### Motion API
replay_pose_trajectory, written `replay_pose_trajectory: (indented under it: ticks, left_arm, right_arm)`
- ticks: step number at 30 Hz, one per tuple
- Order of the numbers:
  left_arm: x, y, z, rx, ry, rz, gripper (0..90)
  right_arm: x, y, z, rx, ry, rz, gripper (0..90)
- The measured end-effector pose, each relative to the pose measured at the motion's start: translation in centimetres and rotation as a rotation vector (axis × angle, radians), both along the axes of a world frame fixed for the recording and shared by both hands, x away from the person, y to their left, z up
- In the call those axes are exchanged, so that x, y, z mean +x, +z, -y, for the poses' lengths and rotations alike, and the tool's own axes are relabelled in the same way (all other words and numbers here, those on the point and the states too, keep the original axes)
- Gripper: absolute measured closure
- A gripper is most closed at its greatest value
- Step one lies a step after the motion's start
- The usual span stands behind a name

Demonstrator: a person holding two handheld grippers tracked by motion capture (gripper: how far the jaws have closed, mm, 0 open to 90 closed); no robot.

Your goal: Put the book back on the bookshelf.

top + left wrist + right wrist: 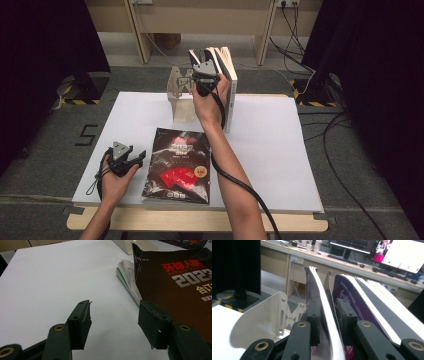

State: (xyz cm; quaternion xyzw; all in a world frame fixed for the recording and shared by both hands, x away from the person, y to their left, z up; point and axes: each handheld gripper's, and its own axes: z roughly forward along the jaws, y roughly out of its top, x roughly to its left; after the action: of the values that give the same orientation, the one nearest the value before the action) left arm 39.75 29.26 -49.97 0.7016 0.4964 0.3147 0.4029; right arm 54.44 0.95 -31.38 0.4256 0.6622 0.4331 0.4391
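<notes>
A dark magazine (178, 165) with red cards on its cover lies flat on the white table top (270, 150); its curled page edge (127, 277) faces my left gripper. That left gripper (131, 159) rests open at the magazine's left side, jaws wide apart (113, 322) over bare table. At the back a row of books (222, 75) stands upright beside a cream metal bookend (181, 97). My right gripper (200, 62) is shut on the top edge of a thin purple-covered magazine (322, 300) standing at the left end of that row, next to the bookend (262, 320).
Beyond the table are a wooden desk frame (200, 20), black curtains on both sides and cables on the grey floor (310, 55). Monitors (402, 253) sit on a far desk. A "5" is marked on the floor (86, 134) at the left.
</notes>
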Motion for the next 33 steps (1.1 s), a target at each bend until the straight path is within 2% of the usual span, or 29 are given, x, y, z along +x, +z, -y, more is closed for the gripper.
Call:
replay_pose_trajectory:
  ticks: [3,8,12,19,24,27,30,33]
  left_arm:
    - [0.0,0.0,0.0,0.006,0.0,-0.003,42.7]
    - [0.0,0.0,0.1,0.016,-0.002,-0.001,42.8]
    - [0.0,0.0,0.1,0.018,-0.002,-0.006,42.8]
    - [0.0,0.0,0.2,0.021,-0.006,-0.006,42.8]
    - [0.0,0.0,0.3,0.029,-0.006,-0.002,43.0]
    - [0.0,0.0,0.3,0.033,-0.006,-0.003,43.1]
    - [0.0,0.0,0.4,0.033,-0.007,-0.002,43.1]
    - [0.0,0.0,0.3,0.027,-0.006,-0.002,43.1]
  right_arm:
    - [-0.9,-0.4,0.6,0.013,0.006,0.012,73.5]
    - [-2.0,-1.1,1.5,0.036,0.009,0.003,73.5]
    - [-3.1,-1.1,2.2,0.063,0.018,0.011,72.4]
    - [-5.4,-1.5,4.0,0.176,0.027,0.016,68.0]
    - [-7.1,-2.0,5.1,0.202,0.021,0.037,65.7]
    - [-7.2,-1.9,5.7,0.228,0.019,0.038,62.2]
    - [-6.5,-1.9,5.9,0.243,0.023,0.005,59.4]
    - [-5.8,-2.0,6.0,0.25,0.012,-0.007,58.8]
